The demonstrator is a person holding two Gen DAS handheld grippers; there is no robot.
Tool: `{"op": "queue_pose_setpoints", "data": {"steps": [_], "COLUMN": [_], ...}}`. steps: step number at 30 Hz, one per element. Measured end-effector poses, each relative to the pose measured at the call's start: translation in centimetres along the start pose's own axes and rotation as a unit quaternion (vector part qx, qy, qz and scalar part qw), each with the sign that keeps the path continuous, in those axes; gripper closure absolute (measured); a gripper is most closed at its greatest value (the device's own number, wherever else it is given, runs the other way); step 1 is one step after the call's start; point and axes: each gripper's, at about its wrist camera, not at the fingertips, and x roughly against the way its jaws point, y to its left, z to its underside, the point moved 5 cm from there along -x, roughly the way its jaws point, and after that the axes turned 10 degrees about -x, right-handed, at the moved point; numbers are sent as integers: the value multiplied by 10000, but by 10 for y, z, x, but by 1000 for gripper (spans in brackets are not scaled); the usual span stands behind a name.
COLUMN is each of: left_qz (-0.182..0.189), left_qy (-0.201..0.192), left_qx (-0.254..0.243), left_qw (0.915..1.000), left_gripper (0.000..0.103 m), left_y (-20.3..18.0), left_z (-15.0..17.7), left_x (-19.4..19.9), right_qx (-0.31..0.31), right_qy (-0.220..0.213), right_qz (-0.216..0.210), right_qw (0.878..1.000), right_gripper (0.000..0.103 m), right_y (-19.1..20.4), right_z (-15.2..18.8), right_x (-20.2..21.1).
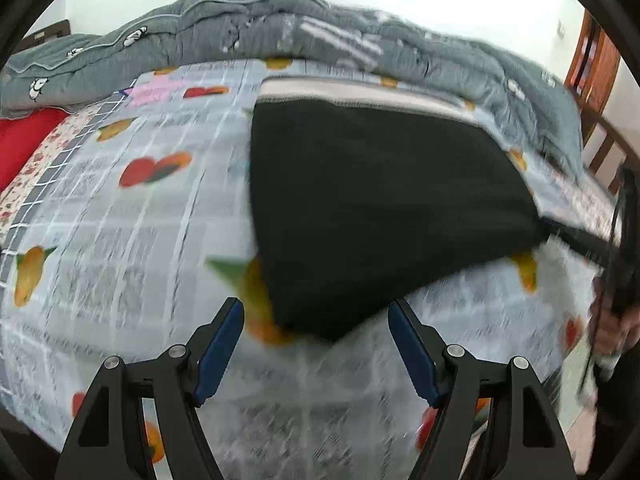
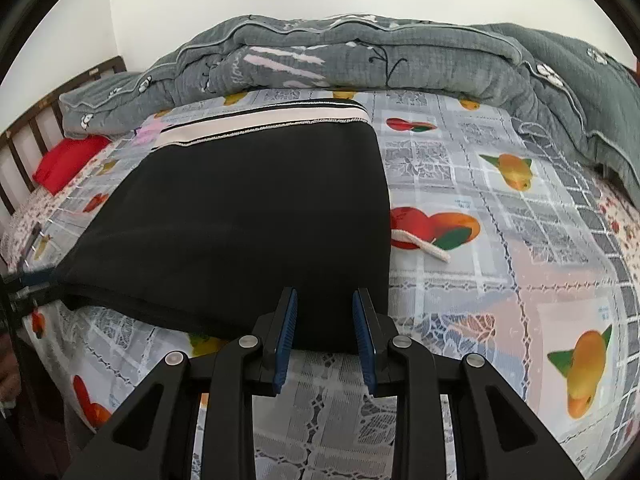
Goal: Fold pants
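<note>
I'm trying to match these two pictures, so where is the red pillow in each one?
Left wrist view: red pillow at the far left edge, under the grey quilt's end.
Right wrist view: red pillow at middle left, beside the wooden rail.
Shared landmark: the black pants' white waistband.

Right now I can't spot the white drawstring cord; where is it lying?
In the right wrist view, the white cord lies loose on the fruit-print bedsheet, just right of the black pants, across the printed red-and-orange fruit.
</note>
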Motion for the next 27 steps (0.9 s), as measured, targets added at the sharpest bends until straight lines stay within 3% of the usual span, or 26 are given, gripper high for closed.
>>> {"op": "queue_pose_setpoints", "data": {"steps": [4,8,11,13,16,17,23,25,27], "left_qz": [-143,-439,-698,-485,-535,-588,-115,-137,-94], "left_qy": [58,56,-17,-164,-370,-357,-404,-423,-571], "left_qx": [-238,-432,-627,-512,-380,-365,110,151,252], "left_qw": [9996,9981,9956,9974,9972,9970,9991,9989,9980], "left_gripper": [30,31,46,74,80,80,75,62,55], "left_y": [-1,-3,-4,-5,-3,-1,8,11,17], "left_z": [17,13,3,-2,-4,-2,11,15,19], "left_x": [-3,-7,-12,-10,-8,-9,-1,5,14], "right_qx": [-111,-163,-175,-179,-160,-155,-64,-132,-204], "right_qy": [15,17,28,34,32,41,61,58,12], "right_qz": [-76,-75,-66,-75,-63,-60,-40,-158,-247], "right_qw": [9999,9998,9998,9998,9998,9999,10000,9998,9995], "right_gripper": [75,75,75,75,75,75,75,74,74], "right_y": [-4,-5,-4,-5,-5,-5,-1,-3,-5], "right_z": [4,6,5,5,6,7,5,1,-3], "right_x": [1,1,1,1,0,0,3,7,11]}}
